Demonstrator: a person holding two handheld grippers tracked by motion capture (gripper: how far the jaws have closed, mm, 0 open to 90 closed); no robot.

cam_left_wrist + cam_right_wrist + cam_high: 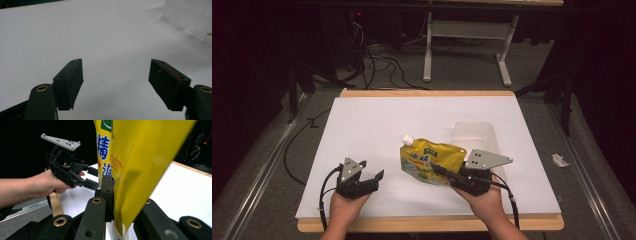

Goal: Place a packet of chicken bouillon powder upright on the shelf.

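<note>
A yellow spouted pouch (430,159) with blue and green print and a white cap hangs just above the white table top (412,120), a little right of centre. My right gripper (443,171) is shut on the pouch's lower right edge; in the right gripper view the yellow film (140,165) stands pinched between the two black jaws. My left gripper (373,171) rests at the front left, open, with nothing between its fingers (68,81). It also shows in the right gripper view (91,178), held in a hand.
A clear plastic box (477,137) lies on the table behind the right hand, and its corner (190,17) shows in the left gripper view. Wooden edges frame the table (427,224). Cables and a stand lie on the floor beyond.
</note>
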